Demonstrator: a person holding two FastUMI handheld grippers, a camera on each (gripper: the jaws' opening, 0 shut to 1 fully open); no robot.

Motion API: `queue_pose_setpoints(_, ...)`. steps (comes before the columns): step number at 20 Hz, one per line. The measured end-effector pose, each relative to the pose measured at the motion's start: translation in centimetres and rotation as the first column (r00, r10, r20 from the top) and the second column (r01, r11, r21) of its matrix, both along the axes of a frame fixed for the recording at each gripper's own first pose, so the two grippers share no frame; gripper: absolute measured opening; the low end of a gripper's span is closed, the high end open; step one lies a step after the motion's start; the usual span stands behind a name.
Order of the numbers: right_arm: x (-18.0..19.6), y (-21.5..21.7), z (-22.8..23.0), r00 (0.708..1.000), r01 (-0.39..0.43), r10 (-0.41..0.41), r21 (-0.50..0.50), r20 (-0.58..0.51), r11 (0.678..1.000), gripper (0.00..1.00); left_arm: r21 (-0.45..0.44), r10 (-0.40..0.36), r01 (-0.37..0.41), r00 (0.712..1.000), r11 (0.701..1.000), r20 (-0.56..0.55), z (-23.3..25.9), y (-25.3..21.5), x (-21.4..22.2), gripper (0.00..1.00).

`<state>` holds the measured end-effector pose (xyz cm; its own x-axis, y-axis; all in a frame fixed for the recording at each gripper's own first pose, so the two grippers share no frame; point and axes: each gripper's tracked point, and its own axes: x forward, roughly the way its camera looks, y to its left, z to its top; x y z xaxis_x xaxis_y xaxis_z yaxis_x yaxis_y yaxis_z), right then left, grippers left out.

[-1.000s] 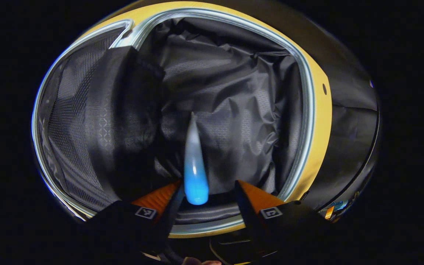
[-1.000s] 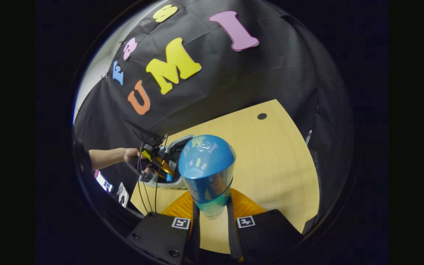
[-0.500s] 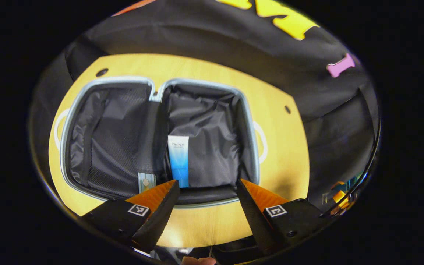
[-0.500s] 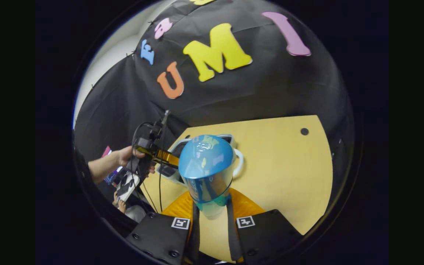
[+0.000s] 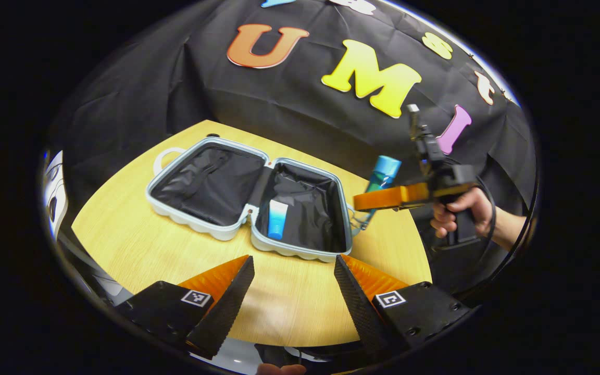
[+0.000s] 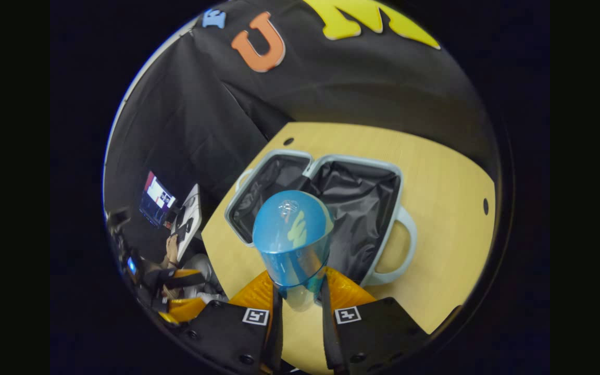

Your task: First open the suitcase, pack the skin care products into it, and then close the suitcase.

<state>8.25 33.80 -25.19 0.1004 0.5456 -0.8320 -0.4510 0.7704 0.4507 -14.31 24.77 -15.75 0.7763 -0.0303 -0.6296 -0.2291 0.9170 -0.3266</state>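
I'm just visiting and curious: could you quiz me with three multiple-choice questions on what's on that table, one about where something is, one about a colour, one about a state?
1. Where does the tube lie?
A. inside the suitcase
B. on the bare table
C. in a gripper

2. What colour is the cap of the bottle?
A. red
B. blue
C. white

3. How is the left gripper?
A. shut on the tube
B. shut on the bottle
C. open, holding nothing

Answers: 1 A, the tube rests on the dark lining of one half. 2 B, the cap is blue, seen close in the right gripper. 3 C, its fingers stand apart over the table.
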Motion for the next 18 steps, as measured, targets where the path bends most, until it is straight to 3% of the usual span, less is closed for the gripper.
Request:
queue_pose_setpoints(4,2.0,0.6,-7.4,0.975,0.090,-0.119,-0.158,-0.186,0.983,0.29,-0.098,0.132,-0.132,0.991,0.986,-0.006,0.6,0.5,-2.9,0.99)
queue_pose_setpoints(7,2.1,-0.8,-11.0,0.970,0.071,-0.135,-0.291,-0.203,0.954,0.29,-0.081,0.155,-0.156,0.988,0.984,-0.021,0.0,1.8,-4.3,0.98)
queue_pose_setpoints(11,1.9,-0.5,-12.8,0.940,0.095,-0.206,-0.373,-0.272,0.923,0.29,-0.079,0.179,-0.180,0.984,0.980,-0.021,-0.1,3.2,-4.5,0.99)
queue_pose_setpoints(14,1.9,0.1,-13.9,0.900,0.180,-0.329,-0.445,-0.286,0.877,0.29,-0.083,0.188,-0.189,0.982,0.978,-0.014,0.4,3.7,-4.4,0.99)
queue_pose_setpoints(18,1.6,-0.7,-14.3,0.903,0.178,-0.339,-0.489,-0.262,0.854,0.29,-0.070,0.189,-0.190,0.982,0.979,-0.018,0.1,4.5,-4.6,0.99)
